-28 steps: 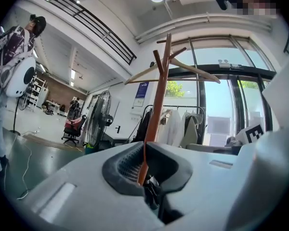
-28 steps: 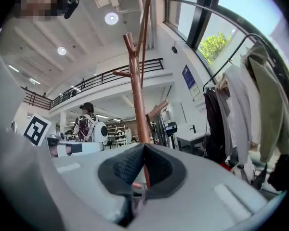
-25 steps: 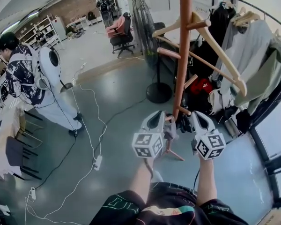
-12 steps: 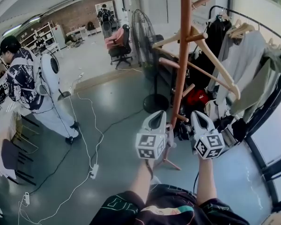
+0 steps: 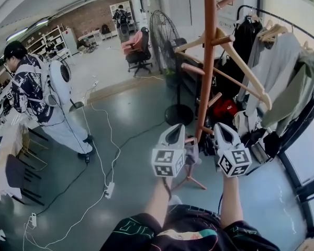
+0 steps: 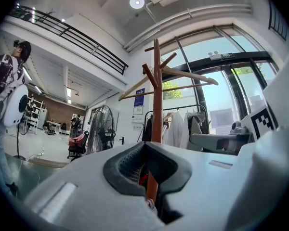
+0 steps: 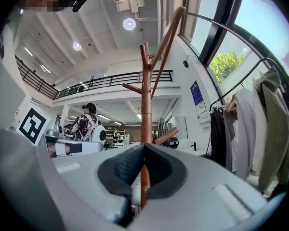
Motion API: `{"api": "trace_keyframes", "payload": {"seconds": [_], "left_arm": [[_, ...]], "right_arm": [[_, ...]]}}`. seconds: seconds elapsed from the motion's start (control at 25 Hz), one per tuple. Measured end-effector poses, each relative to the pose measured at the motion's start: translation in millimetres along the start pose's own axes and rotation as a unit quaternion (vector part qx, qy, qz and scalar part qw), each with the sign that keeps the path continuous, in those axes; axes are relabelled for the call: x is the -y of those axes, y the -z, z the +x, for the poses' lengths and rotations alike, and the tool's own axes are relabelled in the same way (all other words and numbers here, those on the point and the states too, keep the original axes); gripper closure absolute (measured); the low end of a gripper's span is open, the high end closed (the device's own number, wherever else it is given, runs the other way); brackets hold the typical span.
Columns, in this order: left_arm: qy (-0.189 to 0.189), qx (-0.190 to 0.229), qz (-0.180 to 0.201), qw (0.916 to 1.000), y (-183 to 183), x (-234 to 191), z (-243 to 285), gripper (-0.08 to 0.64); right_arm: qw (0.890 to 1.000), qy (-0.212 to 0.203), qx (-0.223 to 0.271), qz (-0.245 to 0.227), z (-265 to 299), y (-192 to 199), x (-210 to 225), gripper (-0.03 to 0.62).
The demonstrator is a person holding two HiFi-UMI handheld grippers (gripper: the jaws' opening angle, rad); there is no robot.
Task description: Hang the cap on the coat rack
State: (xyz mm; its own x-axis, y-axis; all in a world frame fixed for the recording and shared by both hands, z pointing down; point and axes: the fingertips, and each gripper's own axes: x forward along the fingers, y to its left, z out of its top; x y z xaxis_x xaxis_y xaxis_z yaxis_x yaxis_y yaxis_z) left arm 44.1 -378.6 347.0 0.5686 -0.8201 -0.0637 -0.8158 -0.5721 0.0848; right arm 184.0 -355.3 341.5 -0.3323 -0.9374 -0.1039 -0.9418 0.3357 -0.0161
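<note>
**A:** What is the ground here holding?

**B:** A smooth grey-green floor (image 5: 141, 103) is stretching across the whole room. Right of centre, the wooden coat rack (image 5: 206, 72) is standing on it on splayed feet. Just behind, a tall black fan (image 5: 167, 35) is resting on its round base.

**A:** Is anything lying loose?

**B:** White cables (image 5: 102, 150) are snaking across the middle, and a white power strip (image 5: 109, 190) is lying flat among them. A black cable (image 5: 131, 135) is trailing towards the fan. At the left a person (image 5: 42, 98) is standing, with dark chairs (image 5: 18, 174) sitting nearby. Far back, an office chair (image 5: 137, 46) is standing.
</note>
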Motion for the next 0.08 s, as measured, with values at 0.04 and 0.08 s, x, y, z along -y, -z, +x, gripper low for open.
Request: {"api": "trace_keyframes", "payload": {"seconds": [0.04,0.08], "left_arm": [[0.0,-0.001,0.0,1.0,0.4,0.2,-0.6,0.549],[0.001,-0.003,0.0,1.0,0.7,0.4,-1.2,0.549]], "right_arm": [[1.0,0.002,0.0,0.001,-1.2,0.2,0.8,0.589],[1.0,0.003,0.001,0.002,-2.4,0.3,1.6,0.588]]}}
